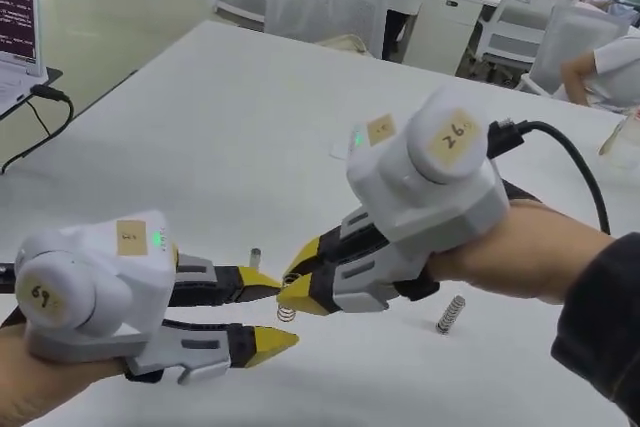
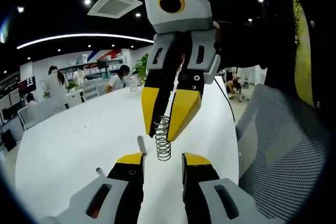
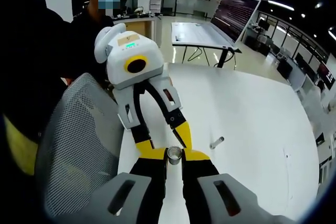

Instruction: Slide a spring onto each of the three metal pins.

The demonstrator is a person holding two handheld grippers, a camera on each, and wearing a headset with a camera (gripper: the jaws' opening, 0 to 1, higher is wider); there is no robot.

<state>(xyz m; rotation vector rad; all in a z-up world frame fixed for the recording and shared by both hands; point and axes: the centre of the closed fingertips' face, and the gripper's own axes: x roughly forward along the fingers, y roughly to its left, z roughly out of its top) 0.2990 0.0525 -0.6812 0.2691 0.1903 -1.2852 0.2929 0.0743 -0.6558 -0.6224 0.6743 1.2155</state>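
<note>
The jaws of your right gripper [image 1: 292,292] are closed on one end of a spring [image 2: 163,140], I think so that its free end can go over the pin [image 1: 255,257] just beside it. Your left gripper [image 2: 164,160] faces this spring with jaws open and empty. Beyond the spring the desk [image 1: 250,127] gives wide room, and its far edge is well apart.

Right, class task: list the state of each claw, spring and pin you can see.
right claw: shut on the held spring.
left claw: open, gripping nothing.
held spring: gripped at one end, upright.
loose spring: lying on the table.
pin: standing, bare.
</note>
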